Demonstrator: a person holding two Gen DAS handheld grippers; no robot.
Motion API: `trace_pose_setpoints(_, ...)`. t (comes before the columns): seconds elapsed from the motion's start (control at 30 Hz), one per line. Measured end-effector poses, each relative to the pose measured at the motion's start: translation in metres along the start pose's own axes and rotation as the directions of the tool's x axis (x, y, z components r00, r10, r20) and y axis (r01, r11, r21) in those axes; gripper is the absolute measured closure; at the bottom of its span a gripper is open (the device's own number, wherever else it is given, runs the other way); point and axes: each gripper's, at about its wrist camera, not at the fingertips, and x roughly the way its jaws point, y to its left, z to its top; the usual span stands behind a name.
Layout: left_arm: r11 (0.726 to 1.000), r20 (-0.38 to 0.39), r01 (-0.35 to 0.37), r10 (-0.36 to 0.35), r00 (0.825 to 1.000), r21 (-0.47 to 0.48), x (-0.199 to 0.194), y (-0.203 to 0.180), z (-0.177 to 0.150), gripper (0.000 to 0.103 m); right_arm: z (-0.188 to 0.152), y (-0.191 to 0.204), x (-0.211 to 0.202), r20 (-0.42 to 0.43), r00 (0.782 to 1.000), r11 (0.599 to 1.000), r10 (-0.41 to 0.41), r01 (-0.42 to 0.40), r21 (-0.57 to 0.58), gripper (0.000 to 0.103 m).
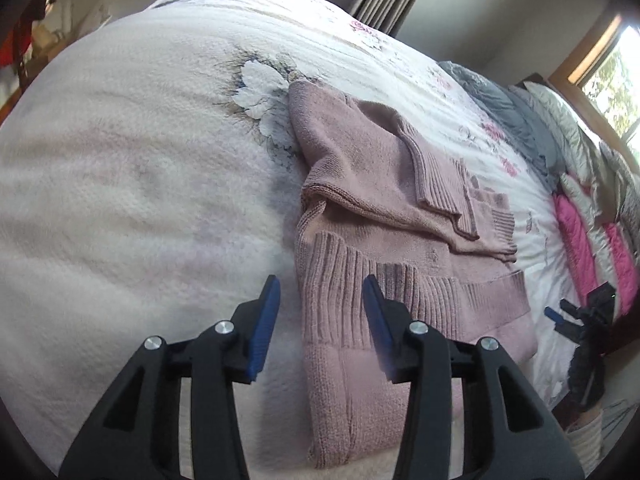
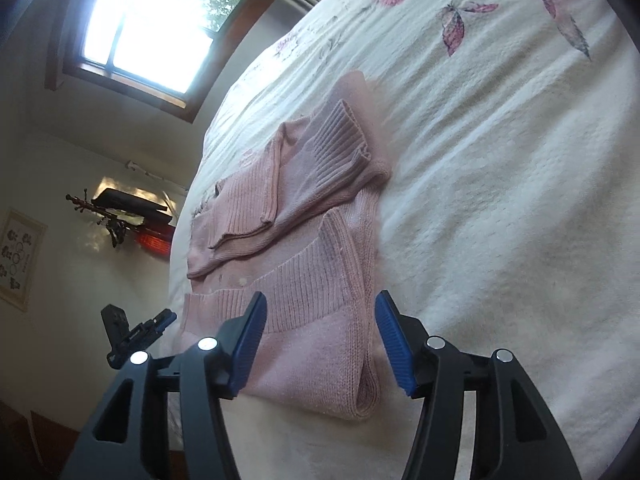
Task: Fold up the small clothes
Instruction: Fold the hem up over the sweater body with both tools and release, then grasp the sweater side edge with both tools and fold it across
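Between the blue pads of the left hand-held gripper [image 1: 320,292], which stood spread and pinched nothing, lay the ribbed hem at the near left edge of the pink sweater [image 1: 380,240]. Its right pad hovered over the knit, its left pad over bare bed cover. The right hand-held gripper [image 2: 320,308] was likewise spread and empty, its jaws straddling the sweater's near right corner, where the folded edge showed as a thick roll.

The sweater lay partly folded on the bed [image 1: 120,184], sleeves laid across the body, the cuffs toward 12 o'clock. From the left wrist view, wide open cover stretched from 9 to 12 o'clock. At 2 to 3 o'clock a heap of grey, white and pink bedding [image 1: 576,200] lined the far edge, well apart from the sweater. From the right wrist view, open floral cover ran from 12 to 4 o'clock; the bed's edge fell away at 9 o'clock, with a window [image 2: 148,28] at 11 o'clock.
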Motion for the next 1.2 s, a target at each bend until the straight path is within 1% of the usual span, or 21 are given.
trace_pose_setpoints(0.03,1.000,-0.012,-0.018,0.018,1.000,0.025,0.007,-0.005,0.002,0.053,-0.002,0.002,-0.001,-0.002,1.000,1.000,-0.008,0.008,-0.010,0.045)
trace_pose_setpoints(0.13,0.996,-0.044,-0.060,0.063,0.997,0.070,0.025,-0.013,0.006,0.053,-0.007,0.006,-0.001,-0.003,1.000,0.999,-0.024,0.024,-0.032,0.045)
trace_pose_setpoints(0.2,0.990,-0.054,-0.112,0.117,0.992,0.090,0.034,-0.017,0.006,0.057,-0.008,0.006,0.001,-0.007,1.000,0.999,-0.026,0.026,-0.036,0.045)
trace_pose_setpoints(0.23,0.987,-0.054,-0.125,0.131,0.990,0.100,0.035,-0.018,0.006,0.068,-0.008,0.006,0.003,-0.010,0.999,0.999,-0.030,0.030,-0.038,0.045)
trace_pose_setpoints(0.27,0.986,-0.052,-0.128,0.134,0.990,0.106,0.036,-0.020,0.005,0.083,-0.010,0.006,0.004,-0.013,0.999,0.998,-0.038,0.037,-0.043,0.045)
trace_pose_setpoints(0.33,0.983,-0.027,-0.139,0.143,0.989,0.119,0.030,-0.023,0.002,0.093,-0.010,0.005,0.007,-0.021,0.998,0.997,-0.057,0.056,-0.052,0.045)
trace_pose_setpoints(0.43,0.977,0.029,-0.156,0.153,0.988,0.146,0.014,-0.032,-0.003,0.094,-0.009,0.004,0.012,-0.033,0.997,0.995,-0.074,0.072,-0.063,0.044)
trace_pose_setpoints(0.53,0.979,0.081,-0.127,0.115,0.990,0.162,-0.005,-0.039,-0.009,0.094,-0.006,0.011,0.017,-0.033,0.994,0.988,-0.108,0.104,-0.112,0.044)
trace_pose_setpoints(0.6,0.982,0.090,-0.096,0.082,0.993,0.164,-0.012,-0.040,-0.012,0.094,-0.004,0.021,0.022,-0.031,0.989,0.975,-0.147,0.139,-0.173,0.044)
trace_pose_setpoints(0.67,0.986,0.071,-0.072,0.062,0.996,0.153,-0.009,-0.038,-0.013,0.094,-0.001,0.031,0.030,-0.030,0.980,0.955,-0.194,0.182,-0.233,0.041)
trace_pose_setpoints(0.7,0.986,0.062,-0.074,0.066,0.996,0.149,-0.005,-0.038,-0.013,0.094,0.002,0.034,0.035,-0.030,0.975,0.945,-0.218,0.203,-0.257,0.038)
trace_pose_setpoints(0.77,0.987,0.033,-0.077,0.073,0.997,0.140,0.006,-0.035,-0.012,0.094,0.008,0.041,0.046,-0.029,0.962,0.921,-0.270,0.250,-0.298,0.037)
trace_pose_setpoints(0.83,0.990,-0.004,-0.061,0.062,0.998,0.124,0.019,-0.032,-0.012,0.093,0.014,0.045,0.058,-0.033,0.953,0.905,-0.300,0.273,-0.327,0.037)
trace_pose_setpoints(0.9,0.990,-0.022,-0.069,0.072,0.997,0.126,0.029,-0.031,-0.012,0.087,0.020,0.050,0.069,-0.040,0.952,0.897,-0.305,0.272,-0.349,0.037)
trace_pose_setpoints(0.93,0.987,-0.029,-0.076,0.080,0.996,0.139,0.034,-0.033,-0.012,0.082,0.023,0.052,0.074,-0.042,0.949,0.891,-0.312,0.277,-0.359,0.037)
trace_pose_setpoints(0.97,0.985,-0.031,-0.089,0.095,0.995,0.151,0.038,-0.035,-0.012,0.077,0.026,0.053,0.081,-0.044,0.944,0.882,-0.327,0.289,-0.372,0.037)
trace_pose_setpoints(1.0,0.982,-0.036,-0.096,0.104,0.994,0.164,0.041,-0.036,-0.013,0.074,0.028,0.054,0.087,-0.047,0.936,0.872,-0.348,0.304,-0.383,0.037)
trace_pose_setpoints(1.07,0.977,-0.036,-0.109,0.118,0.992,0.182,0.047,-0.039,-0.013,0.073,0.031,0.055,0.099,-0.056,0.922,0.851,-0.384,0.330,-0.408,0.037)
trace_pose_setpoints(1.13,0.974,-0.034,-0.120,0.129,0.991,0.192,0.049,-0.040,-0.014,0.073,0.030,0.058,0.108,-0.061,0.904,0.823,-0.423,0.354,-0.444,0.043)
trace_pose_setpoints(1.17,0.974,-0.029,-0.121,0.128,0.991,0.192,0.048,-0.040,-0.014,0.079,0.028,0.060,0.111,-0.060,0.893,0.803,-0.446,0.370,-0.467,0.054)
trace_pose_setpoints(1.2,0.975,-0.027,-0.121,0.128,0.991,0.189,0.047,-0.040,-0.015,0.084,0.026,0.061,0.111,-0.055,0.888,0.790,-0.456,0.376,-0.484,0.060)
